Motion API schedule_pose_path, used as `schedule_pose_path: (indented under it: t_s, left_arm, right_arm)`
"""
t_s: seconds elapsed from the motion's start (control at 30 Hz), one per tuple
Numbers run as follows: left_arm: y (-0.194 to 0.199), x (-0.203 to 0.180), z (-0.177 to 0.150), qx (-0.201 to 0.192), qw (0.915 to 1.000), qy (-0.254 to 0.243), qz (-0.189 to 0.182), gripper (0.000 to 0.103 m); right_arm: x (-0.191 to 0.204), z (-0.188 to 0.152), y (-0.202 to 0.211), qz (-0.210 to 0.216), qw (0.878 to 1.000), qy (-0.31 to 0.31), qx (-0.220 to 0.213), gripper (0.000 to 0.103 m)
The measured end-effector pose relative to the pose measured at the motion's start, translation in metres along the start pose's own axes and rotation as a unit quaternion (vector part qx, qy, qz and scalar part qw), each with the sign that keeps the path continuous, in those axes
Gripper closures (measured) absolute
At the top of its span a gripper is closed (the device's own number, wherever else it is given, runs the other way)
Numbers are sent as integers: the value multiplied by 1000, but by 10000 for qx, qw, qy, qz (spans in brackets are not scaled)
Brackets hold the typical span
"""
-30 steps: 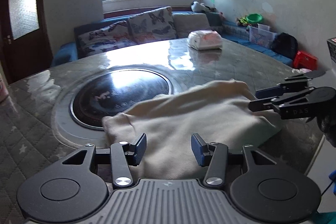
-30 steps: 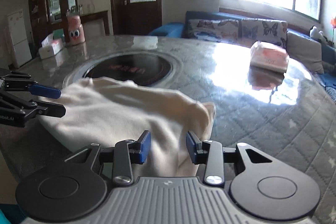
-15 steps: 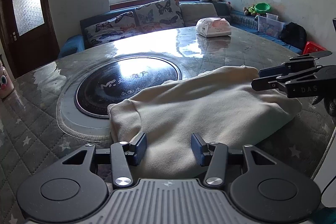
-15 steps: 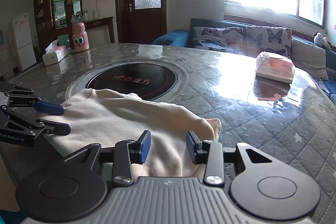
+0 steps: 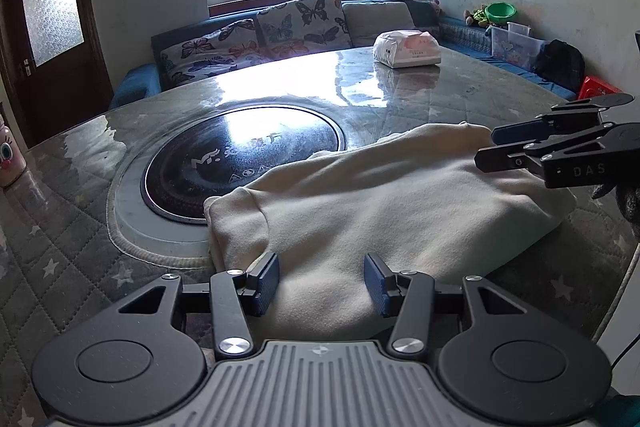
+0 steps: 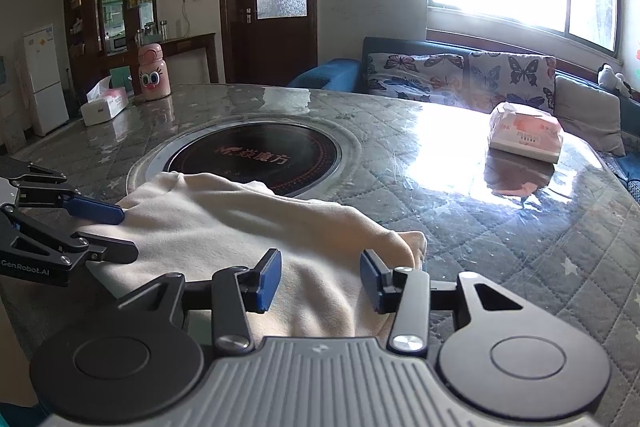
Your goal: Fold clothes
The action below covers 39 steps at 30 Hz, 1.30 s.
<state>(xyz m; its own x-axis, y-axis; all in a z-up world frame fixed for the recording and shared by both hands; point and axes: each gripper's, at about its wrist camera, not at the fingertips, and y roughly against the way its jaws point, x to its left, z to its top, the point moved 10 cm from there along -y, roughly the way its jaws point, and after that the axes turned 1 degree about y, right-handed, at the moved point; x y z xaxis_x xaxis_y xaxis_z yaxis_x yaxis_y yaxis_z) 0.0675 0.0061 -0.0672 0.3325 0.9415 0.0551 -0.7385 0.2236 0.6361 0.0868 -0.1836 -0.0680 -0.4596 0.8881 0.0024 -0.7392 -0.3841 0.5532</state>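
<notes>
Apparently one folded cream garment [image 5: 384, 203] lies between two grippers, left gripper [image 5: 320, 281] and right gripper [image 6: 318, 281], fingers apart.

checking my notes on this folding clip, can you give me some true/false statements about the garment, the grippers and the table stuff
1. The cream garment lies folded on the table. True.
2. The left gripper is shut on the cloth. False: its fingers stand apart, with the cloth between or below them, ungripped.
3. The right gripper is open. True.
4. A tissue pack sits on top of the garment. False: it rests on the table, apart from it, toward the sofa.
5. The garment covers the whole dark round plate. False: it overlaps only the plate's near edge.
6. A pink bottle stands near the far table edge. True.
</notes>
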Motion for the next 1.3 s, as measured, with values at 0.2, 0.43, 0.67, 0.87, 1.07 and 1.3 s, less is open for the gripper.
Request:
schedule_pose_path:
  t_s: [0.2, 0.43, 0.67, 0.87, 1.07, 1.3]
  left_arm:
    - [-1, 0, -1, -9, 10000, 40, 17, 52]
    - [2, 7, -4, -87, 9997, 214, -21, 52]
    - [5, 11, 0, -172, 9993, 318, -110, 52]
    - [13, 18, 13, -376, 9984, 423, -80, 47]
    - [0, 20, 33, -455, 9975, 491, -233, 47]
    - [-39, 37, 36, -171, 9979, 596, -198, 59]
  right_arm:
    - [0, -1, -1, 30, 10000, 43, 26, 59]
    - [-22, -23, -2, -157, 9993, -135, 311, 59]
    - [-41, -25, 8, -190, 9983, -467, 309, 53]
    - [-36, -5, 1, -55, 9991, -386, 171, 52]
    - [-19, 13, -23, 318, 9989, -301, 175, 57]
    - [-30, 9, -48, 289, 9979, -411, 404, 67]
